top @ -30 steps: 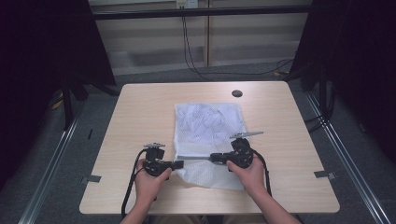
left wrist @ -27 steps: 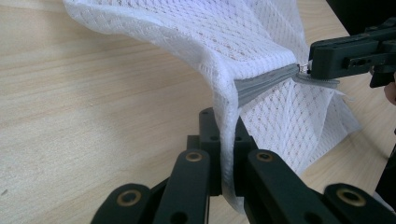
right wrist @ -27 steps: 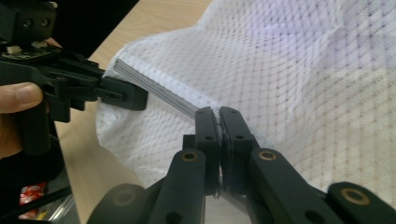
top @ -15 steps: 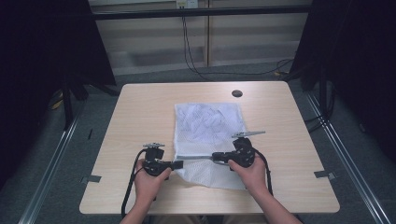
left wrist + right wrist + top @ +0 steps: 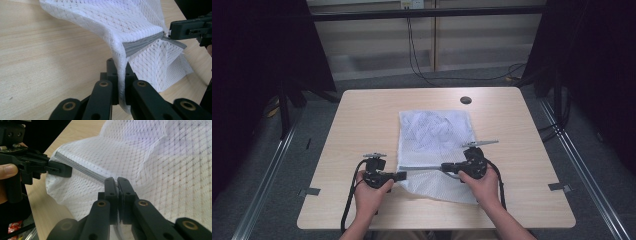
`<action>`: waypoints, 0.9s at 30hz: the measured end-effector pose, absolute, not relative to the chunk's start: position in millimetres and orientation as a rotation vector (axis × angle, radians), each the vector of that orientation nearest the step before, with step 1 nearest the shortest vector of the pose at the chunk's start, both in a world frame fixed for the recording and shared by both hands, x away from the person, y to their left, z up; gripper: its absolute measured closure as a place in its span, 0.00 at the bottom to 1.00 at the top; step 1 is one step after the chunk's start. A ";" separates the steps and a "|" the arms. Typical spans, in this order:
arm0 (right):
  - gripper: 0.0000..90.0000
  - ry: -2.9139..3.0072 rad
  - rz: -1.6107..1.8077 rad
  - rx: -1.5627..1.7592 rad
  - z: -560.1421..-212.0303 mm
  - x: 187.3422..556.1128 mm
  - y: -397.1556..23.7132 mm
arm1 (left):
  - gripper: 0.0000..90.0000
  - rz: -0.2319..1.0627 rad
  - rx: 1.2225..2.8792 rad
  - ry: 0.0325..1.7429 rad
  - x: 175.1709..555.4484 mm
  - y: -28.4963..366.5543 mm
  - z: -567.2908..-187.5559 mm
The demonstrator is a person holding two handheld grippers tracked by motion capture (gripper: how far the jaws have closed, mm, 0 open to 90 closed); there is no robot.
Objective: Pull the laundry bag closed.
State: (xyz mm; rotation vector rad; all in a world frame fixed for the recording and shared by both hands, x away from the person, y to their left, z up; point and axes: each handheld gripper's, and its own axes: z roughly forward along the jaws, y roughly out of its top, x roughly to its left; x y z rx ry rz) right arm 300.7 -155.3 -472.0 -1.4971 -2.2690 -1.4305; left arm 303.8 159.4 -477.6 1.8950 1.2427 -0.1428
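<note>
Pale wooden tabletop (image 5: pixel 362 130) from above: a white mesh bag (image 5: pixel 435 131) lies flat mid-table, its near edge lifted between the left claw (image 5: pixel 401 175) and right claw (image 5: pixel 445 167), apparently to tension the zipper. Left claw view: jaws are clamped on a fold of soft netting beside the grey zipper (image 5: pixel 142 43). Right claw view: jaws are pinched tight at the zipper's end, likely on its pull.

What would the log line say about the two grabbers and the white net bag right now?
left gripper: shut on mesh bag edge | right gripper: shut on zipper pull | grey zipper: taut between them | table: bag resting
</note>
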 end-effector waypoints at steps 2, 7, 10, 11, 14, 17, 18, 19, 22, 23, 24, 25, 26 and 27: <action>0.97 -2.271 -1.429 -1.494 -472.3 300.9 -155.0 | 0.99 -0.145 1.885 1.248 303.4 159.2 -477.5; 0.96 -2.267 -1.427 -1.494 -472.6 301.3 -155.3 | 0.99 -0.140 1.892 1.243 303.0 159.4 -477.3; 0.97 -2.263 -1.428 -1.492 -472.4 301.7 -155.1 | 0.99 -0.141 1.887 1.249 302.9 159.6 -477.3; 0.97 -2.263 -1.427 -1.492 -472.5 301.8 -155.0 | 0.99 -0.144 1.887 1.248 302.8 159.7 -477.3; 0.97 -2.263 -1.427 -1.489 -472.6 302.3 -154.3 | 0.99 -0.146 1.892 1.245 302.5 160.7 -477.2; 0.97 -2.262 -1.425 -1.488 -473.1 302.8 -153.4 | 0.99 -0.138 1.895 1.253 302.5 161.6 -477.2; 0.96 -2.273 -1.419 -1.492 -473.2 303.0 -153.4 | 0.99 -0.129 1.897 1.254 302.9 162.6 -477.4; 0.97 -2.272 -1.417 -1.497 -473.4 303.2 -153.7 | 0.99 -0.126 1.893 1.263 302.9 163.3 -477.5; 0.97 -2.260 -1.422 -1.509 -474.0 304.6 -158.4 | 0.99 -0.153 1.857 1.274 303.6 167.0 -477.9; 0.97 -2.250 -1.430 -1.509 -474.1 304.8 -159.3 | 0.99 -0.156 1.858 1.273 303.4 167.0 -477.8; 0.97 -2.251 -1.428 -1.509 -474.1 304.6 -159.1 | 0.99 -0.146 1.869 1.272 303.3 166.7 -477.7; 0.96 -2.259 -1.421 -1.510 -474.3 304.3 -158.0 | 0.99 -0.137 1.891 1.260 303.5 167.2 -477.6; 0.97 -2.270 -1.416 -1.512 -474.7 304.0 -156.9 | 0.99 -0.136 1.891 1.262 303.3 167.1 -477.4; 0.97 -2.276 -1.410 -1.511 -475.2 303.9 -156.2 | 0.99 -0.138 1.881 1.269 303.1 166.9 -477.4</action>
